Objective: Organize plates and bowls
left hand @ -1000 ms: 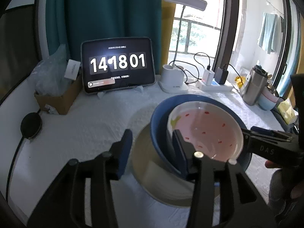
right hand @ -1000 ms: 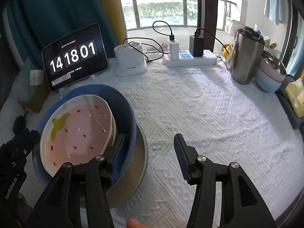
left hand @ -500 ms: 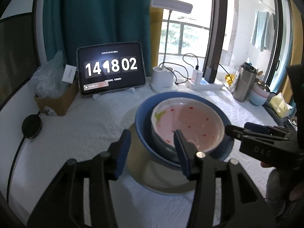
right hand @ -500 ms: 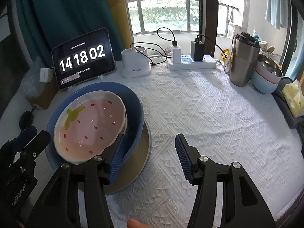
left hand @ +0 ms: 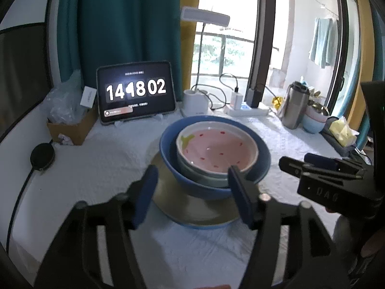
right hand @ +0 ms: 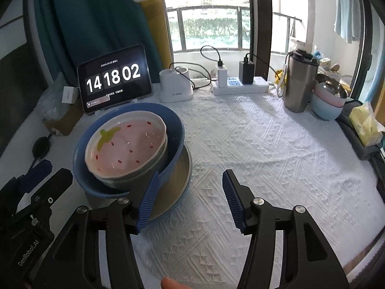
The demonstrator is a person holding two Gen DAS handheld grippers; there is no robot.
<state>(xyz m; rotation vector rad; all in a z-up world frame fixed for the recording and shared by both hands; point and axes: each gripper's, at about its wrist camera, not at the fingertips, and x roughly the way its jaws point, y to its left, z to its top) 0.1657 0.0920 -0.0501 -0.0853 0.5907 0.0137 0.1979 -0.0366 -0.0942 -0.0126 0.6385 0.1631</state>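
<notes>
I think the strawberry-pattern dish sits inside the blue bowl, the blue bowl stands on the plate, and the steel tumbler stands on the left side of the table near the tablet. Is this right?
Not quite. In the right wrist view the steel tumbler stands on the right side, far from the tablet. The strawberry-pattern dish does sit inside the blue bowl, which stands on the plate.

1. Stack of pink strawberry-pattern bowl (right hand: 125,149) in blue bowl (right hand: 173,130) on tan plate (right hand: 179,180): blocks left-centre.
2. White textured tablecloth (right hand: 264,163): bare, open right of stack.
3. Black tablet (right hand: 114,78), white power strip (right hand: 240,85), steel tumbler (right hand: 299,82): line the far edge.
</notes>
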